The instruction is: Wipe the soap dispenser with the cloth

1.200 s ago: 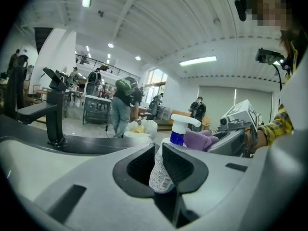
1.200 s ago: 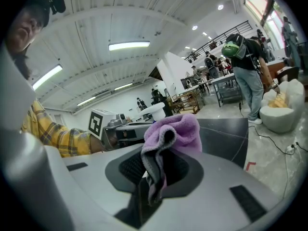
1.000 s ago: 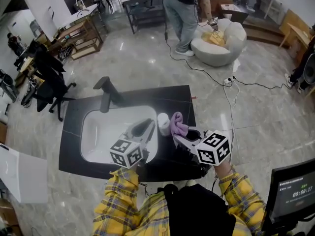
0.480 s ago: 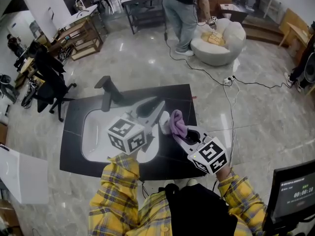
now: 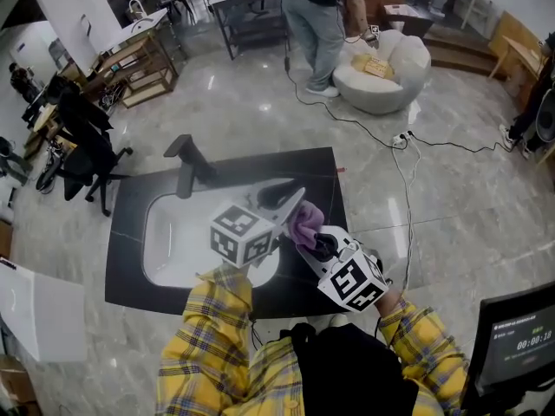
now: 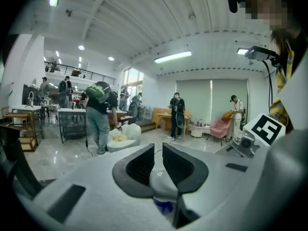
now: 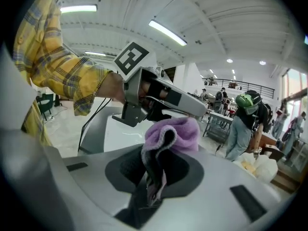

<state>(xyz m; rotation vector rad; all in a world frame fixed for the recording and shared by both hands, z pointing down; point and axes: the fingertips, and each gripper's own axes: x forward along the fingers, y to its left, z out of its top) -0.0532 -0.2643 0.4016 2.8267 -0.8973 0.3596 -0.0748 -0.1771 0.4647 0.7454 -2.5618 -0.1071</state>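
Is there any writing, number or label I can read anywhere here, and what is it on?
"00:00:1", last digit blurred: timer on the monitor at the head view's lower right.
Small line above it: too small to read.
Left marker cube, right marker cube: black-and-white patterns, no words.

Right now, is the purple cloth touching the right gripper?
Touching. The right gripper view shows the purple cloth pinched between the jaws of the right gripper.

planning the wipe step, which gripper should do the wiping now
Right. The right gripper is shut on the purple cloth, which is bunched up close to the left gripper. The left gripper is shut on the soap dispenser, so it probably does best just holding that steady.
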